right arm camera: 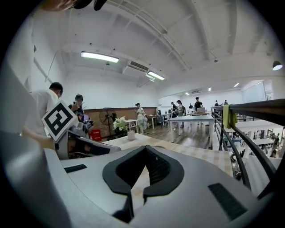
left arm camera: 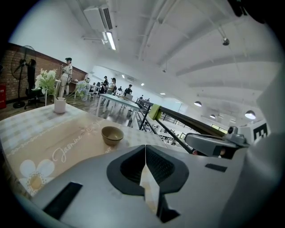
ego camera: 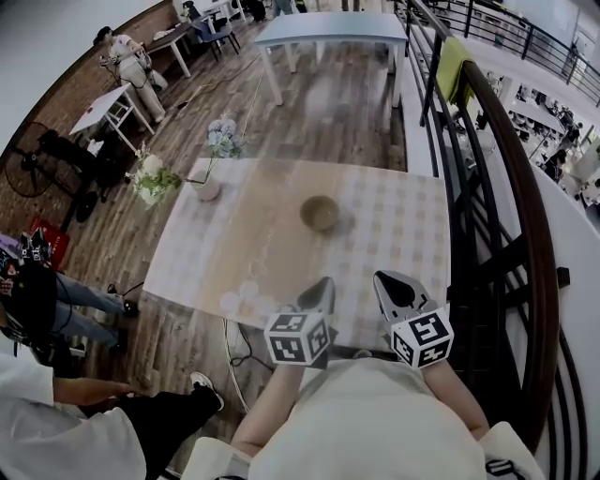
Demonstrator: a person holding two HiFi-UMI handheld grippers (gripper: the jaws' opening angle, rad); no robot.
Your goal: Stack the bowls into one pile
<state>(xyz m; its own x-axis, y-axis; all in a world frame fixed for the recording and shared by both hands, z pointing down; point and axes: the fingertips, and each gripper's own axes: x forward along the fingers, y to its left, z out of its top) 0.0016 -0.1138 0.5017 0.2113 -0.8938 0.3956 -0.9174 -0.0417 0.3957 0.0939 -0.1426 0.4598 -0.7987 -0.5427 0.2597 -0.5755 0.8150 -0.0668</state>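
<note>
Both grippers hover empty over the near edge of the table [ego camera: 403, 225]. The left gripper [left arm camera: 145, 149] has its jaws pressed fully together, the dark pads meeting tip to tip with nothing caught between them. The right gripper [right arm camera: 145, 149] looks the same to us: jaws closed at the tips and holding nothing.

From the head view we see the two tools side by side and close to the person's body. Their marker cubes, left [ego camera: 298, 337] and right [ego camera: 422, 337], sit just above a cream-coloured lap. Both sets of jaws point away from the person, across the table.

The bowls [ego camera: 320, 213] stand near the middle of the table, well apart from both grippers and touched by neither. They are olive-brown and sit upright as a single nested pile. We cannot tell how many are in it. In the left gripper view the pile [left arm camera: 112, 135] rests at the edge of a beige runner [left arm camera: 53, 147], which is printed with script lettering and a daisy and laid over a pale checked cloth [ego camera: 412, 253].

A vase of flowers [ego camera: 208, 190] stands near the table's far left corner. A dark curved railing [ego camera: 506, 187] runs along the right side. Beyond the table lie a wooden floor, a long pale table [ego camera: 328, 28] and several people further off.
</note>
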